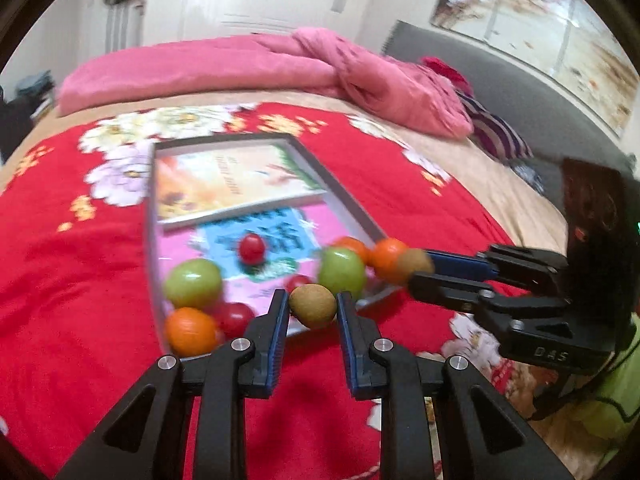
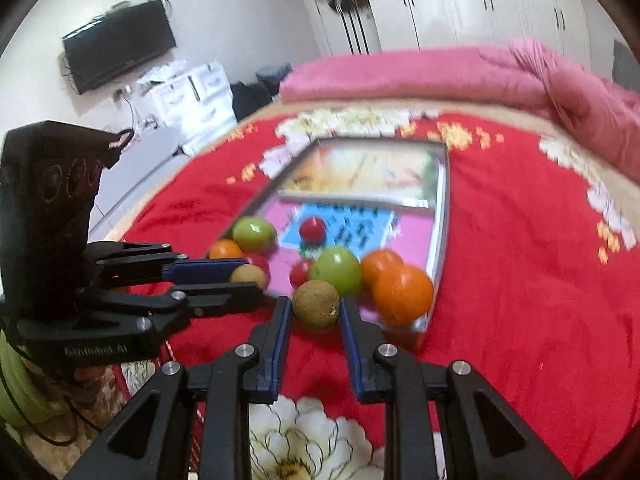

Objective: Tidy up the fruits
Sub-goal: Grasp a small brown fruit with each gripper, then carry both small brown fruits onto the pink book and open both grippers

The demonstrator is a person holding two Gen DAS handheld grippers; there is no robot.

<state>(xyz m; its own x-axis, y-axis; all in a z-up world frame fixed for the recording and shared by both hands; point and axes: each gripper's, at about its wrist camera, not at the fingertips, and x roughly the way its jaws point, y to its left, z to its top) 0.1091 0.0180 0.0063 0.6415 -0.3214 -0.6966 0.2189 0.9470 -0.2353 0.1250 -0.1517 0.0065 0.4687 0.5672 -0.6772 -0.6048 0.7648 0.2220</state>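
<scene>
My left gripper (image 1: 313, 300) is shut on a brown kiwi (image 1: 312, 305) over the near edge of a grey-framed tray (image 1: 256, 138). My right gripper (image 2: 316, 306) is shut on a second brown kiwi (image 2: 316, 305) by the tray's near edge (image 2: 438, 208). The right gripper also shows in the left wrist view (image 1: 416, 270), and the left gripper in the right wrist view (image 2: 250, 280). In the tray lie two green apples (image 1: 193, 283) (image 1: 342, 273), oranges (image 1: 189, 330) (image 1: 387, 259) and small red fruits (image 1: 251, 248).
The tray rests on a red flowered bedspread (image 1: 80, 272). A pink folded quilt (image 1: 248, 68) lies along the far side of the bed. Books or printed sheets (image 1: 224, 184) lie in the tray's far half. A wall TV (image 2: 120, 46) and white wardrobes stand beyond.
</scene>
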